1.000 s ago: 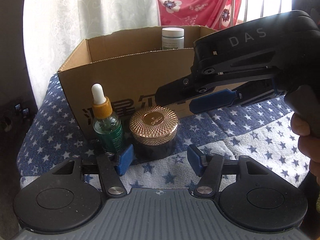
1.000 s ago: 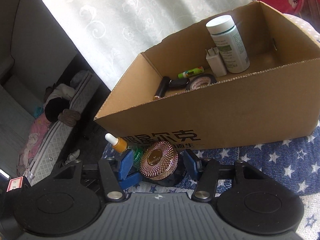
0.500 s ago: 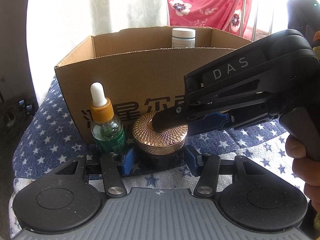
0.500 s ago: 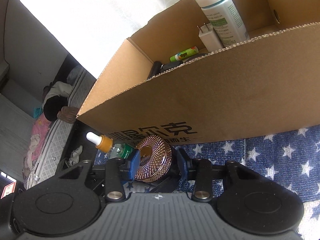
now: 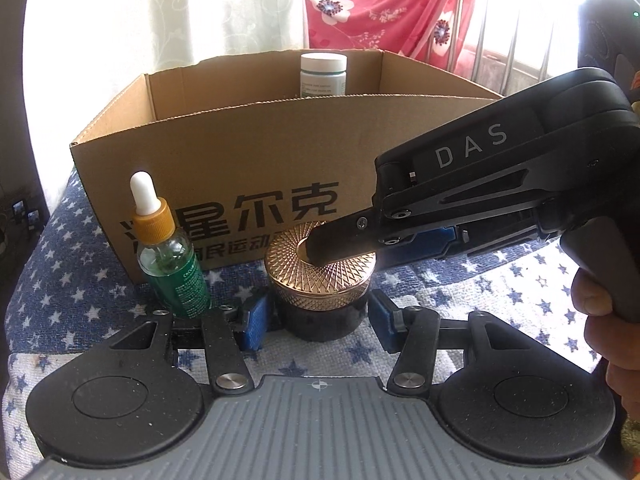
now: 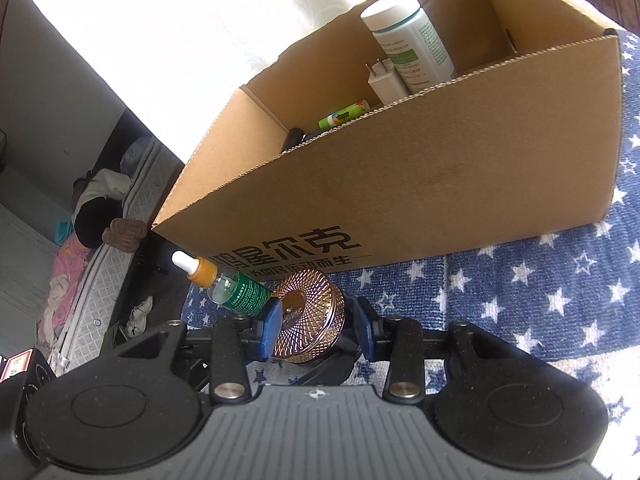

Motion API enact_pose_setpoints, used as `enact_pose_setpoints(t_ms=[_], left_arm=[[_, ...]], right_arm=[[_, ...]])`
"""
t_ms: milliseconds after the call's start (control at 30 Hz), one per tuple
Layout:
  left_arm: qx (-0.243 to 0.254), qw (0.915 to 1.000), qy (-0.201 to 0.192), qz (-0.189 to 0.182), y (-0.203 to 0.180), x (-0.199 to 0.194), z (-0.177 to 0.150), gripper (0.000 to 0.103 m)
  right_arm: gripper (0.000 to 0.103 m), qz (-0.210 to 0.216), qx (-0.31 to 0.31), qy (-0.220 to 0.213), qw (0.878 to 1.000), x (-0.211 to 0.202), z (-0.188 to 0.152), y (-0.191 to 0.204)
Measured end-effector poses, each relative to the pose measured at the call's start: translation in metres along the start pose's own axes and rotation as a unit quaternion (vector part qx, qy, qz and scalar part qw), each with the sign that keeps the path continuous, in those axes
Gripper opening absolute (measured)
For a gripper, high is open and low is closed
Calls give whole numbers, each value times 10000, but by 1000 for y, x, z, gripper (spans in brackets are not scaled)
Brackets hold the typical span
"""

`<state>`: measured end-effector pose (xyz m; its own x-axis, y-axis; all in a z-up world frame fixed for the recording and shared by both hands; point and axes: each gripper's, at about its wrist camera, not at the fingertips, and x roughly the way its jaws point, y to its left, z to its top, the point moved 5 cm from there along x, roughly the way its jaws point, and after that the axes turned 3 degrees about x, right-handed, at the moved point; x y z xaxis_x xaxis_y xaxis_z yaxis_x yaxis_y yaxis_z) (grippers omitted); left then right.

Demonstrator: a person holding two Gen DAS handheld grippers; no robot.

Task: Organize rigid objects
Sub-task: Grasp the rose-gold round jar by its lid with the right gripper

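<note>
A dark jar with a rose-gold patterned lid (image 5: 322,268) stands on the star-print cloth in front of a cardboard box (image 5: 248,152). A green dropper bottle (image 5: 172,260) stands just left of it. My left gripper (image 5: 316,322) is open with its blue pads either side of the jar's dark base, small gaps showing. My right gripper (image 6: 316,326) comes in from the right, open around the jar's lid (image 6: 310,320); its upper finger (image 5: 344,236) lies over the lid top. The dropper bottle also shows in the right wrist view (image 6: 236,290).
The box (image 6: 400,184) holds a white-capped bottle (image 6: 408,36), a white plug adapter (image 6: 386,80), a green tube (image 6: 344,114) and a dark item. The blue star cloth (image 6: 540,288) covers the surface. A bed and floor lie below to the left (image 6: 100,240).
The right gripper has swung down and in from above the jar until its fingers straddle the lid. The left gripper has moved closer, its pads now beside the jar's base.
</note>
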<state>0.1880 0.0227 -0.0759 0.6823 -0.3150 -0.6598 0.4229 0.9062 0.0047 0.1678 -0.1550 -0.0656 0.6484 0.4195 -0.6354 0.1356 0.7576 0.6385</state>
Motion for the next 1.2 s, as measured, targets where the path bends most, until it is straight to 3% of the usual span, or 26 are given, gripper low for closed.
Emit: enact_pose_setpoints(t_ms=[167, 367, 1200], left_arm=[[184, 9998, 5, -15, -7, 1, -1, 53], [73, 9998, 102, -145, -3, 4, 4, 54], [14, 9998, 159, -91, -4, 5, 5, 55]], right_arm=[[42, 98, 248, -12, 9996, -1, 0, -10], [42, 128, 292, -7, 9995, 0, 1, -11], [44, 176, 333, -3, 9993, 1, -1, -10]])
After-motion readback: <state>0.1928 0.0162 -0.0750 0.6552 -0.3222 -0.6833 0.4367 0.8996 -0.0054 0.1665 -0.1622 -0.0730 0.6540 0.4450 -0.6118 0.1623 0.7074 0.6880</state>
